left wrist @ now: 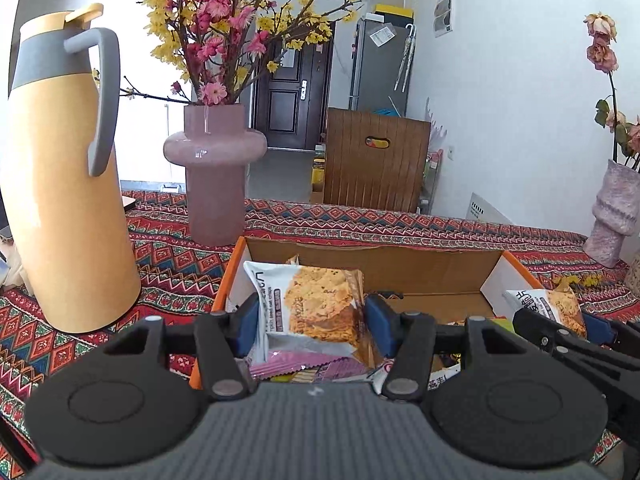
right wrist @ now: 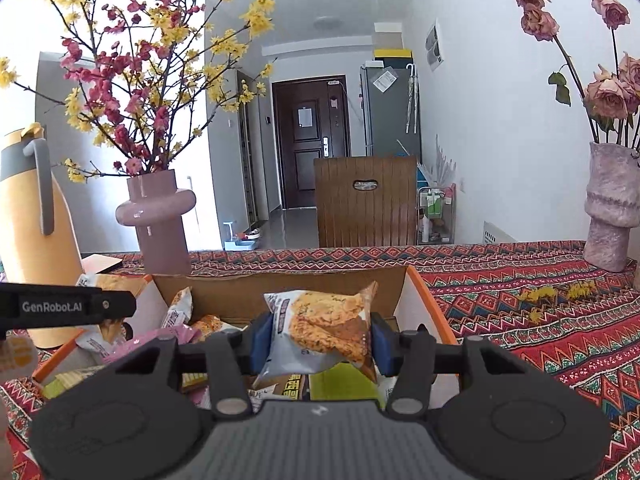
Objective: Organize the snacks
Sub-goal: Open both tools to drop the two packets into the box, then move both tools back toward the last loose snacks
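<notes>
Left claw (left wrist: 310, 322) is gripping an oat crisp packet (left wrist: 316, 308) — blue pads (left wrist: 250, 326) pressing on both side edges, packet standing upright with the crisp picture facing the camera. It is hanging over the near left part of the cardboard box (left wrist: 372, 264), an open box with orange outer edges sitting on the patterned counter (left wrist: 400, 224). Beneath the held packet, pink wrappers (left wrist: 296, 366) and other snack packs are lying loose in the box. Right claw (right wrist: 318, 344) is gripping a second oat crisp packet (right wrist: 324, 332) of the same kind, pinched at its sides and tilting a little, hanging over the right half of the same box (right wrist: 280, 292); green and yellow packs (right wrist: 320, 384) are showing on the box floor below it. In the left wrist view the right claw with its packet (left wrist: 548, 308) is appearing just beside the box's right wall; in the right wrist view the black finger of the left claw (right wrist: 80, 306) is reaching in from the left edge. More crisp packets (right wrist: 178, 312) are leaning inside the box's left wall. Behind the box on the counter — a yellow thermos jug (left wrist: 68, 208) with grey handle, a mauve vase (left wrist: 216, 184) holding pink and yellow blossom branches, and well apart at the right, a textured pink vase (right wrist: 610, 208) of dried roses. A brown wooden chair back (right wrist: 366, 200) is standing beyond the counter's far edge.
</notes>
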`<action>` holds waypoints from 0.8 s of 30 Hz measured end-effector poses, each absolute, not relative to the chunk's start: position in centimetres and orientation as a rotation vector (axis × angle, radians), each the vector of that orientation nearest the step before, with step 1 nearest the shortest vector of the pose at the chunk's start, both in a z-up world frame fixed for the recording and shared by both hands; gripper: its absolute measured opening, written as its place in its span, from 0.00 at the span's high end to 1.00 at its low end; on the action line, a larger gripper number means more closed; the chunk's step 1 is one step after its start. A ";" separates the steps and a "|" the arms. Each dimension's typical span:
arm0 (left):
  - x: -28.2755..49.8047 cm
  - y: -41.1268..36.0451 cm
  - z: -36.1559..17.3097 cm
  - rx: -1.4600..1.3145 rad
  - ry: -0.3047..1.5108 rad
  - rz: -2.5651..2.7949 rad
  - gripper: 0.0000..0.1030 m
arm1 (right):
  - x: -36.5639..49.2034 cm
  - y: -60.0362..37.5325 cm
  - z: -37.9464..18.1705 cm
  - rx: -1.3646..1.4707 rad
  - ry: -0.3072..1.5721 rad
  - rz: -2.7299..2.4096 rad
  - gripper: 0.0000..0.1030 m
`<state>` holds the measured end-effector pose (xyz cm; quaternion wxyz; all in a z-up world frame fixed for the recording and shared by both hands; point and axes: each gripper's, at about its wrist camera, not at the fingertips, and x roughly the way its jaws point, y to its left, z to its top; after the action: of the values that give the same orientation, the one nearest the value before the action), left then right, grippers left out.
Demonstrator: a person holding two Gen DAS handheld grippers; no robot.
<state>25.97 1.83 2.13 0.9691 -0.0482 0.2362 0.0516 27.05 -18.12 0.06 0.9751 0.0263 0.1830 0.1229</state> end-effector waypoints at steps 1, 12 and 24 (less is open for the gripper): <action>26.0 1.8 2.0 -0.097 0.481 0.102 0.45 | 27.1 -18.1 0.0 0.051 0.372 0.248 0.52; 24.4 2.2 2.6 -0.134 0.413 0.108 0.00 | 26.9 -18.9 -0.3 0.110 0.380 0.226 0.00; 24.0 2.3 3.4 -0.170 0.424 0.098 0.00 | 26.5 -19.2 0.1 0.121 0.372 0.223 0.00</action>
<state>23.99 2.28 3.40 0.9729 -0.0841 0.2099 0.0484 26.50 -19.24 0.10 0.9748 0.0598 0.1845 0.1105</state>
